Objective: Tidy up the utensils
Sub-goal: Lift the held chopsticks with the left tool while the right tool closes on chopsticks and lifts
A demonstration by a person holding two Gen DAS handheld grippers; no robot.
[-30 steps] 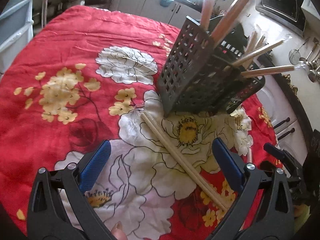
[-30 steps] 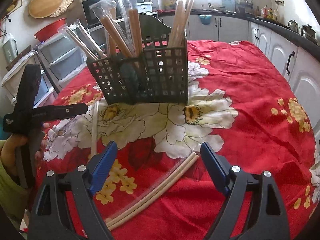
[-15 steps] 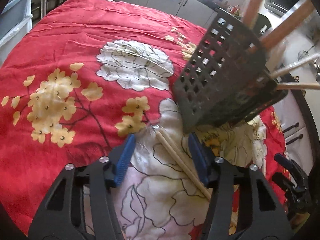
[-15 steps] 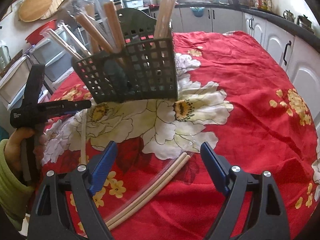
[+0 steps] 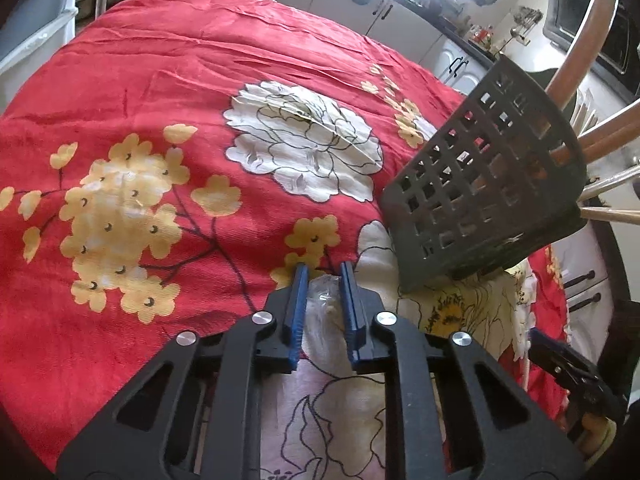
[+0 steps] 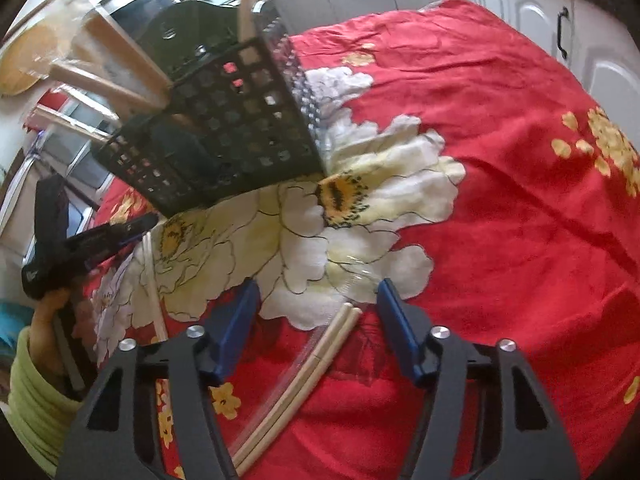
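Left gripper [image 5: 324, 304]: black plastic frame with triangular cut-outs, round silver screws at the joints, and ribbed blue pads [image 5: 297, 312] lining both fingers. Right gripper [image 6: 318, 328] is built the same, black arms, silver screws, smooth blue pads [image 6: 236, 324]. Seen from the right wrist, the left gripper's black body carries small white lettering, and the hand [image 6: 50, 320] on it wears a ribbed yellow-green sleeve [image 6: 32, 396].
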